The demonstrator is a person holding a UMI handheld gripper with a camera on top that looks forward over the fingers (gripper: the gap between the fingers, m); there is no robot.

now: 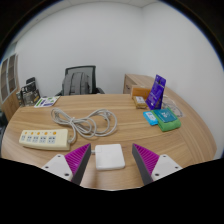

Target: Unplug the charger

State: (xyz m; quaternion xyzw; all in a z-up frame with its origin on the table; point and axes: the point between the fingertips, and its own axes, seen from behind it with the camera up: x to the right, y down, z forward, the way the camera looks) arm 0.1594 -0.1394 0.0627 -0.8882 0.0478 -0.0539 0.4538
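Between the two spread fingers of the claw (108,163) lies a white charger (108,156), flat on the wooden table (120,135), with a gap at either side, so nothing is gripped. Just ahead, a coiled white cord (88,121) runs to a power strip (37,138) off to the left (its sockets face up). Farther right sit small boxes (163,120) and a purple package (156,94). Beyond the table stands a black office chair (78,80).
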